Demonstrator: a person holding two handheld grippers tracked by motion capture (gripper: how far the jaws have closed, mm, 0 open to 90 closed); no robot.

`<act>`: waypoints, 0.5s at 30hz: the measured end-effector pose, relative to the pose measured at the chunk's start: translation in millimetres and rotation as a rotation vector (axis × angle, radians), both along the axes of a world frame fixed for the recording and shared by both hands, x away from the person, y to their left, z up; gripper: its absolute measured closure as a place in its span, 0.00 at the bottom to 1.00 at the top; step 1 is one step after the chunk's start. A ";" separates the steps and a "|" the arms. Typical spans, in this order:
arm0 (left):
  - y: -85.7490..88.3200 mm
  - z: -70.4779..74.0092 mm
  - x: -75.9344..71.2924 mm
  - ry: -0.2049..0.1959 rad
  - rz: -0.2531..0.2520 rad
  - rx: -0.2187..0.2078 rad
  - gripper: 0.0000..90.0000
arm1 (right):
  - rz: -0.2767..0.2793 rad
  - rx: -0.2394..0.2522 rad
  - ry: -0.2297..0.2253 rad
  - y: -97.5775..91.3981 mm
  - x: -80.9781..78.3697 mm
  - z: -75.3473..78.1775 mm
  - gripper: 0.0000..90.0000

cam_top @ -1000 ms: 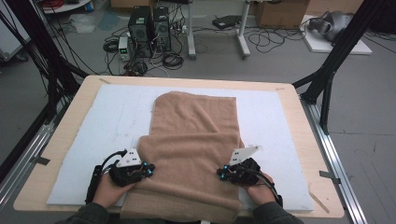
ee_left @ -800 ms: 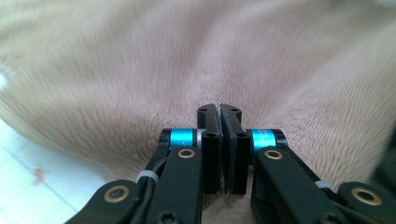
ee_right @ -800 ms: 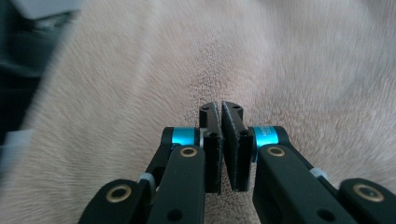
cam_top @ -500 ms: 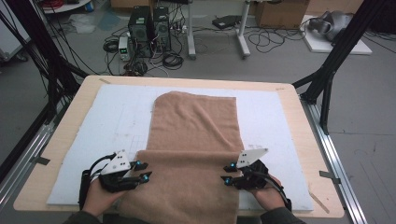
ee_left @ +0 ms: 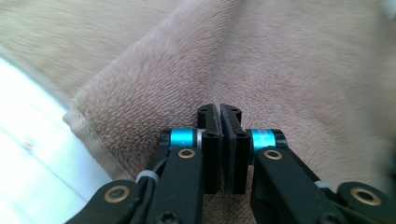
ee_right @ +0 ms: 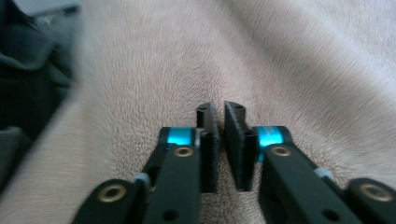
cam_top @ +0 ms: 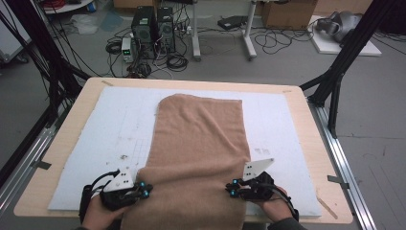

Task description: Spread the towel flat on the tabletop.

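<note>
Left gripper point(cam_top: 142, 190) sits at the near left edge of the tan towel point(cam_top: 198, 143), jaws pressed tight together, though I honestly can't tell if any cloth is pinched between them. The towel runs lengthwise down the middle of the white mat point(cam_top: 110, 129), its near end cut off by the frame. Right gripper point(cam_top: 230, 189) is at the near right edge, jaws almost together with a thin gap, and whether there's fabric in there is hard to make out.

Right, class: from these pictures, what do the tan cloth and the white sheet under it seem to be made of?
The towel looks like soft terry or fleece: the left gripper view shows a short, matte, fuzzy pile and a stitched hem at its edge. The white mat seems a thin, matte foam or board sheet, flat, faintly gridded and scuffed; the exact material is unclear.
</note>
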State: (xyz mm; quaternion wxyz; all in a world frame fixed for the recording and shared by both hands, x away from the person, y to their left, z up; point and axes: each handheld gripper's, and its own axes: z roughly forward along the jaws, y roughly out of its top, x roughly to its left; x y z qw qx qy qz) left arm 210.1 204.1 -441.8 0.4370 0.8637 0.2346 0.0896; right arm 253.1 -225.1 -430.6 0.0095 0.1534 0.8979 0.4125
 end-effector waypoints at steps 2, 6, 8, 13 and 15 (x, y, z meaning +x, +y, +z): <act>0.7 1.4 -2.4 -0.005 -0.006 0.002 0.90 | -0.024 0.010 -0.016 -5.0 -0.4 5.5 0.81; 4.1 8.6 13.5 -0.046 0.067 -0.032 0.76 | -0.062 -0.007 -0.034 -7.9 8.7 6.9 0.76; 2.8 6.3 26.1 -0.049 0.093 -0.024 0.73 | -0.050 -0.031 -0.021 -3.8 13.9 0.8 0.76; -2.1 -7.7 33.8 -0.027 0.097 0.024 0.86 | -0.040 -0.050 -0.013 4.6 16.3 -12.7 0.88; -2.2 -7.7 30.3 -0.023 0.100 0.022 0.96 | -0.026 -0.037 -0.001 2.5 15.3 -13.4 0.96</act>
